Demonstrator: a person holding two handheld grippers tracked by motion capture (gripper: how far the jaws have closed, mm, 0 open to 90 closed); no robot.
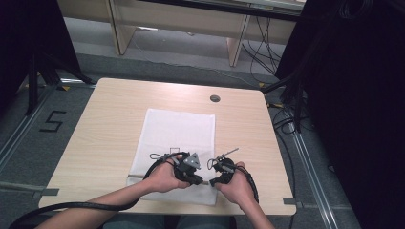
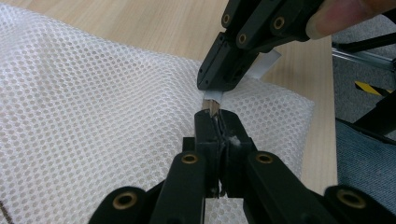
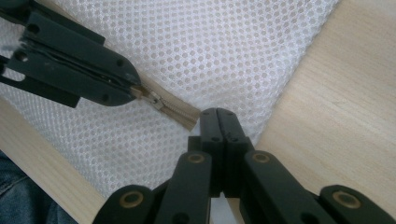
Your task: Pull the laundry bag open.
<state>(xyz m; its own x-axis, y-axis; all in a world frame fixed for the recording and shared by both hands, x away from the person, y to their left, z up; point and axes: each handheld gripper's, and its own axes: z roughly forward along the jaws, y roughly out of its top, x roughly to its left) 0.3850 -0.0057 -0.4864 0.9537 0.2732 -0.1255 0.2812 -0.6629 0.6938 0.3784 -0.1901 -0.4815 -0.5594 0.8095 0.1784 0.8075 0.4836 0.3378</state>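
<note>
A white mesh bag (image 1: 179,129) lies flat on the wooden table (image 1: 110,124), its beige zipper (image 3: 175,109) running along the near edge. My left gripper (image 1: 197,181) is shut on the small metal zipper pull (image 3: 155,100); in the left gripper view the closed jaws (image 2: 215,115) pinch its end (image 2: 211,106). My right gripper (image 1: 214,181) sits a short way along the same zipper, tip to tip with the left. Its jaws (image 3: 217,114) are shut on the end of the beige zipper tape at the bag's corner. Both hands rest near the table's front edge.
A round cable hole (image 1: 215,98) sits at the table's far side. Bare wood surrounds the bag (image 3: 336,102). Dark curtains and cables (image 1: 286,95) stand to the right, a tripod at the left, and desk legs (image 1: 236,50) beyond the table.
</note>
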